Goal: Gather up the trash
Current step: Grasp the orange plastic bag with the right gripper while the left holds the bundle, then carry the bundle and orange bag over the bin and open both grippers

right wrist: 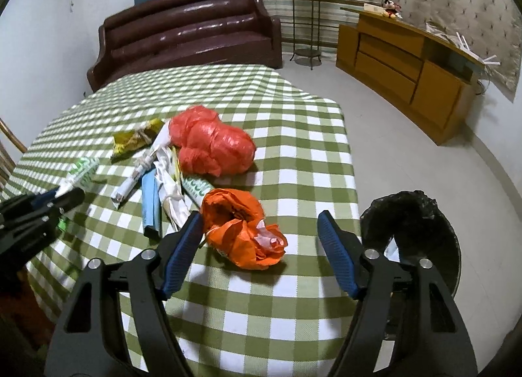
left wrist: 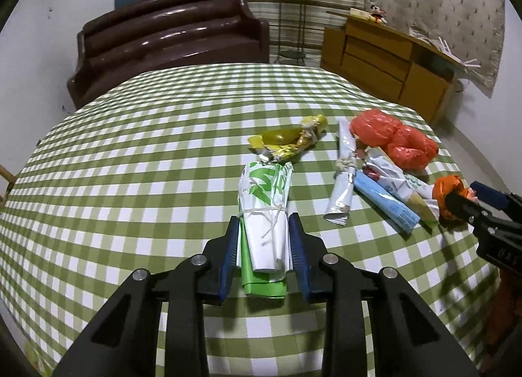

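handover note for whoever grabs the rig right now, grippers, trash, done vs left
Left gripper: shut on the green-and-white wrapper roll, still on the table.
Right gripper: open around the orange bag, not gripping.
Red bag, yellow wrapper, silver and blue wrappers lie on the table.
Black-lined bin stands beside the table by the right gripper.
Whether anything is binned cannot be seen; all visible trash remains.

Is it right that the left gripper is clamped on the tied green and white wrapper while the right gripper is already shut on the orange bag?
Not quite. In the right wrist view, the right gripper is open around the orange bag, one pad well clear.
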Demonstrator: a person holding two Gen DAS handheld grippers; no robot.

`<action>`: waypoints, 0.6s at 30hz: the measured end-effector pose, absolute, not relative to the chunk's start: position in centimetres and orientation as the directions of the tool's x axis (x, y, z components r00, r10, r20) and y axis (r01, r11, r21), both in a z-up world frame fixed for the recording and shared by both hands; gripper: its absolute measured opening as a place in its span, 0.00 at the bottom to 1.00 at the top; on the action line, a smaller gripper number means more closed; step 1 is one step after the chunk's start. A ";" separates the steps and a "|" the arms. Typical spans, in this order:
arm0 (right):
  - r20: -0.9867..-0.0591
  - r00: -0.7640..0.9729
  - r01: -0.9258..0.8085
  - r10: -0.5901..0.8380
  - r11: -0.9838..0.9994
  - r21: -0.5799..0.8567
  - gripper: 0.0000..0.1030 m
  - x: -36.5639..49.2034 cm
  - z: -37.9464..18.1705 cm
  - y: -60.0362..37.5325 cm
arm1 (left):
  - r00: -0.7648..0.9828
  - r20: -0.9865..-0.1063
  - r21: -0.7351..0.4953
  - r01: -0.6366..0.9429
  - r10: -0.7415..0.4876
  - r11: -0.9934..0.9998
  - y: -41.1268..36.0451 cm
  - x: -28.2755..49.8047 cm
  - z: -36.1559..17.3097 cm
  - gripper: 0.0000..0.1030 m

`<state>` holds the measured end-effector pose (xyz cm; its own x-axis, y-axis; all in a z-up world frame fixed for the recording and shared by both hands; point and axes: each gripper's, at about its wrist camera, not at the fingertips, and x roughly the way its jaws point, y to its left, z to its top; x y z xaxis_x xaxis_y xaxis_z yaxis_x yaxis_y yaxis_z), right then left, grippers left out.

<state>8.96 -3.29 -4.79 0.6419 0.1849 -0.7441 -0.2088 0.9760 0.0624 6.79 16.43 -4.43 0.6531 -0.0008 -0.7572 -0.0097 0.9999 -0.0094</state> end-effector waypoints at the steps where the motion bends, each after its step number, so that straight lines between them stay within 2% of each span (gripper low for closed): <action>1: -0.747 0.637 -0.214 0.191 0.975 0.066 0.56 9.0 -4.8 -3.1 | 0.654 -0.756 -0.012 -0.014 0.000 1.000 16.4 6.7 -4.4 0.30; 2: -0.749 0.633 -0.219 0.197 0.973 0.071 0.53 8.9 -4.9 -3.0 | 0.655 -0.755 -0.018 -0.017 -0.002 1.000 16.5 6.6 -4.3 0.30; 4: -0.757 0.620 -0.229 0.206 0.970 0.077 0.41 8.8 -5.1 -2.8 | 0.658 -0.753 -0.021 -0.019 -0.003 1.000 16.3 6.4 -4.3 0.30; 18: -0.715 0.671 -0.176 0.195 0.979 0.102 0.39 6.9 -3.4 -5.3 | 0.693 -0.720 -0.041 0.002 -0.031 0.999 14.2 5.2 -2.8 0.30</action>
